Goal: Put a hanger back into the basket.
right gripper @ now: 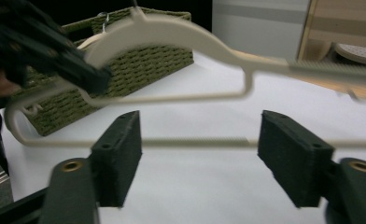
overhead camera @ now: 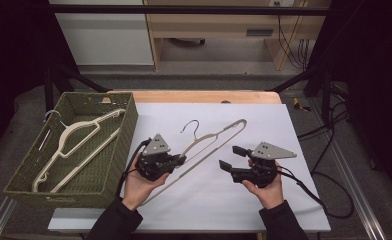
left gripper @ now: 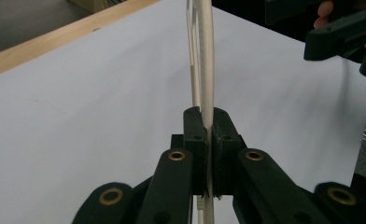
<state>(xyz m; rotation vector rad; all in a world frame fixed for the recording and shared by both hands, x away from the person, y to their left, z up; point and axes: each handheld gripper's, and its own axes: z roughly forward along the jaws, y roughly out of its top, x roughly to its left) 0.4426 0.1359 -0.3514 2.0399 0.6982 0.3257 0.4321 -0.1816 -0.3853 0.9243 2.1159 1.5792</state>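
One hanger (overhead camera: 71, 150) already lies in the basket (overhead camera: 129, 120). The left tool (overhead camera: 176, 161) clamps the second hanger (overhead camera: 214, 137) above the desk (overhead camera: 209, 200); the right tool (overhead camera: 233, 157) stands open, empty. Binning remains.

High view: fixed above the person's side, looking forward and down across the bench (overhead camera: 264, 210) to the floor and cabinets beyond. Left gripper view: close, looking along its own fingers (left gripper: 195, 135) over the white sheet. Right gripper view: close and low, facing the green basket (right gripper: 139, 74). All three views share the cream hanger (overhead camera: 209, 145); basket shared by high and right views.
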